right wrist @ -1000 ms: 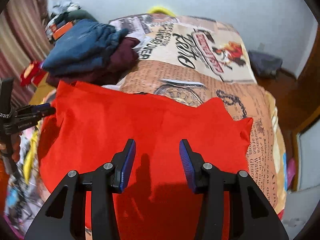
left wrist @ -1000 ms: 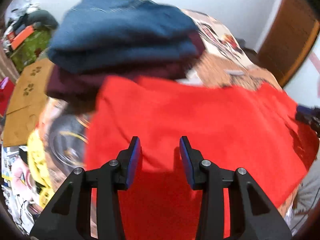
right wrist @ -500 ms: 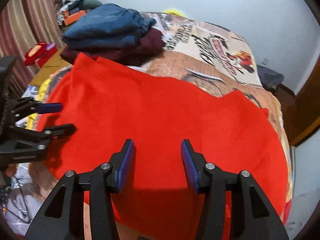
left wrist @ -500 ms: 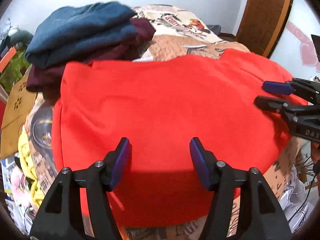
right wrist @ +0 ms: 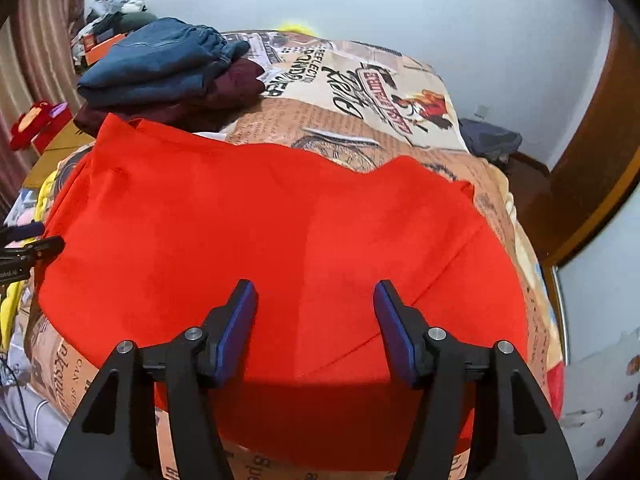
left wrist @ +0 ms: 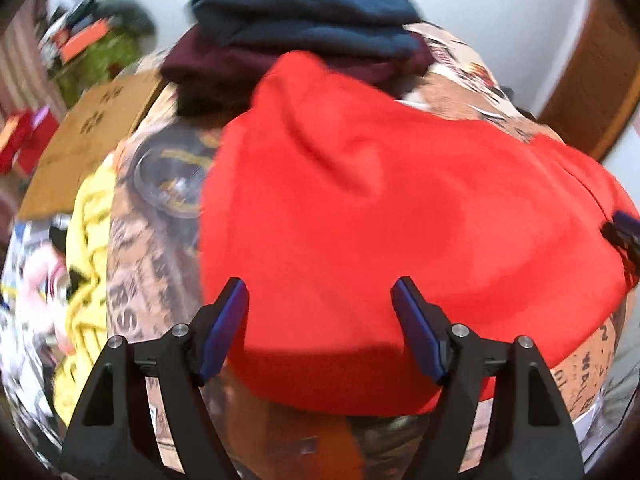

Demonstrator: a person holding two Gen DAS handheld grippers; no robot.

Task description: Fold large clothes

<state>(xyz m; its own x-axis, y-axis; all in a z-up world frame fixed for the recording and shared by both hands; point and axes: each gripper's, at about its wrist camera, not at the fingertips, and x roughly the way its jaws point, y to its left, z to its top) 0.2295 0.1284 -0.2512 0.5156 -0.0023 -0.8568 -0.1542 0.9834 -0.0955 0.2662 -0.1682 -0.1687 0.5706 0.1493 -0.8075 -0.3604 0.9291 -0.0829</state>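
Bright, even light; left view smeared, probably motion blur.

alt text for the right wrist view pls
A red garment lies spread over a printed bedspread, with the open right gripper above its near edge. Folded blue and maroon clothes are stacked at the far left; the left gripper shows at the left edge.

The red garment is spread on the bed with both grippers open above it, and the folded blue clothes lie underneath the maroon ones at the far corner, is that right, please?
Not quite: the right wrist view shows the folded blue clothes on top of the maroon ones, not underneath. The rest holds: the red garment is spread on the bed, and the left gripper and right gripper are both open above it.
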